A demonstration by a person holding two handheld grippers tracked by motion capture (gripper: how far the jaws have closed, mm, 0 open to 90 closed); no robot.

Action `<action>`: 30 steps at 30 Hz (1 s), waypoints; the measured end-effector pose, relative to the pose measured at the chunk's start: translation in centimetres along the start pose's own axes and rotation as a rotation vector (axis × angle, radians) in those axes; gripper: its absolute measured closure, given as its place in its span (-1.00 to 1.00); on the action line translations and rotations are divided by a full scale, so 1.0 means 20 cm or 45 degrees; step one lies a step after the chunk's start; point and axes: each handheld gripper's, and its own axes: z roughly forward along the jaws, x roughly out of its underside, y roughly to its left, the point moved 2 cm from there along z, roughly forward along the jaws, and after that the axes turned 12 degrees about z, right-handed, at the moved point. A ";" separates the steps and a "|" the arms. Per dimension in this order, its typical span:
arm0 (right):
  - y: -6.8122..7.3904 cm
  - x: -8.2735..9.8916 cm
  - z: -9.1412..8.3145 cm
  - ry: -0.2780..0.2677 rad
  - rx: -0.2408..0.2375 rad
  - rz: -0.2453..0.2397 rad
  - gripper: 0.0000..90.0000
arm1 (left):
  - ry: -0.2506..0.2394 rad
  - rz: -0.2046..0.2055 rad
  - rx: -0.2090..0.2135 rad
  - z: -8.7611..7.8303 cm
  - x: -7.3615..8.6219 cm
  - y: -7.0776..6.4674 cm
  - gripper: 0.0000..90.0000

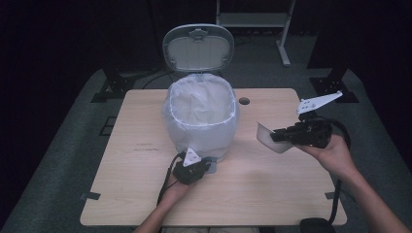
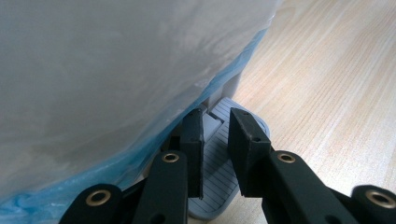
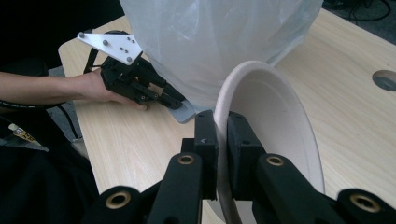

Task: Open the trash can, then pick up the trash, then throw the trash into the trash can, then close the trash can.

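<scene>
A pedal bin lined with a white plastic bag stands mid-table with its grey lid raised. My left gripper is at the bin's near base, its narrow-set jaws resting on the ribbed grey pedal with nothing between them. The right gripper view also shows that left gripper on the pedal. My right gripper is held up to the right of the bin, shut on the rim of a white paper plate. The plate stands on edge with its hollow side facing the bin.
The wooden table has a round cable hole behind and to the right of the bin. Dark floor, stands and cables surround the table. A white frame stands at the back.
</scene>
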 end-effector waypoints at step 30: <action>0.06 -0.09 -0.05 -0.002 0.005 -0.027 0.85 | -0.004 -0.003 0.002 0.00 0.00 0.00 0.68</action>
